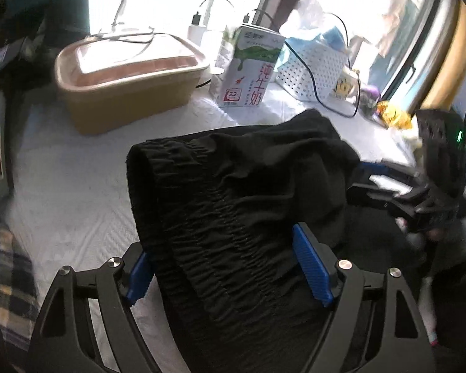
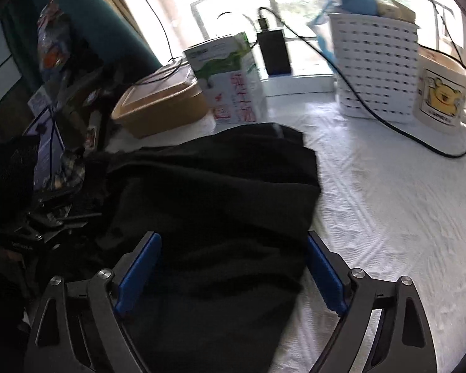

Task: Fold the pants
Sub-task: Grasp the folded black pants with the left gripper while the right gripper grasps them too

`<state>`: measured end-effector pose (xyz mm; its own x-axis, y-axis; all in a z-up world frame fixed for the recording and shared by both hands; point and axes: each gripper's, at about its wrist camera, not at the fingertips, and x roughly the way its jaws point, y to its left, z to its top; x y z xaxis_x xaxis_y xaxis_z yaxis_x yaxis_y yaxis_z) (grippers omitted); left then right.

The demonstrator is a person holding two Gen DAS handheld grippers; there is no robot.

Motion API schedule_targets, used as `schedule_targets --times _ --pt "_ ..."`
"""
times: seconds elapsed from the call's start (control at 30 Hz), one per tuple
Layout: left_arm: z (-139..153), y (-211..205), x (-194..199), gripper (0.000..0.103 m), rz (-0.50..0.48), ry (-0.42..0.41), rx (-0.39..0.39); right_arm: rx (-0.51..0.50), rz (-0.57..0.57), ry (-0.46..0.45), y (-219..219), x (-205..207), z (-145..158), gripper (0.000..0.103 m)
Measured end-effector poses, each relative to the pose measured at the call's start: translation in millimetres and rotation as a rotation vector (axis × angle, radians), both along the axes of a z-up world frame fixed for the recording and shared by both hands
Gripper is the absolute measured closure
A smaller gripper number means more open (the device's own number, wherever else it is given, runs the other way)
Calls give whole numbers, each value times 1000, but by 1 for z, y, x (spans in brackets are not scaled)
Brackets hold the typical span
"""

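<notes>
**Black pants bunched mid-desk, both claws spread around the cloth**

Black, soft-knit pants (image 1: 242,186) heaped in a rumpled mound on the white quilted cover of the desk (image 1: 71,192), roughly central, near edge hidden below both views. Gathered elastic waistband (image 1: 202,233) running toward the left wrist camera in puckered ridges with stitched rows; matte, limp, thick enough to hold folds. No neat fold visible yet, so judged early in the task.

Left claw (image 1: 230,267) spread wide, blue ribbed pads either side of the waistband, apparently not pinching; probably placed to take the band as a firm, straight edge for lifting. Right claw (image 2: 233,273) likewise released, pads straddling a plain, smoother bulge of the same pants (image 2: 208,205), likely the leg side, so the garment can be stretched between two holds.

Toward the far edge by the window: tan rectangular lidded tub (image 1: 127,84), white-and-green milk carton with red lettering (image 1: 248,68), white perforated plastic basket (image 2: 376,62), black cable (image 2: 388,118) trailing over the cover, cream mug with yellow bear print (image 2: 441,93) at the far right corner. All apart from the pants.
</notes>
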<state>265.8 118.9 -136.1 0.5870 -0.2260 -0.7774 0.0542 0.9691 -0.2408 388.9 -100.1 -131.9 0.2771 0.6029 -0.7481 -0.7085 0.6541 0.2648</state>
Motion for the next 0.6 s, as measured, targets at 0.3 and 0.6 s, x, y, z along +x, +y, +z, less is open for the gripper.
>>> schedule_targets --times 0.3,0.6 --pt "0 7 4 56 60 -11 50 68 -83 64 -8 19 -4 67" --pt "2 0 -4 75 55 -30 57 43 -113 28 -9 12 1 77"
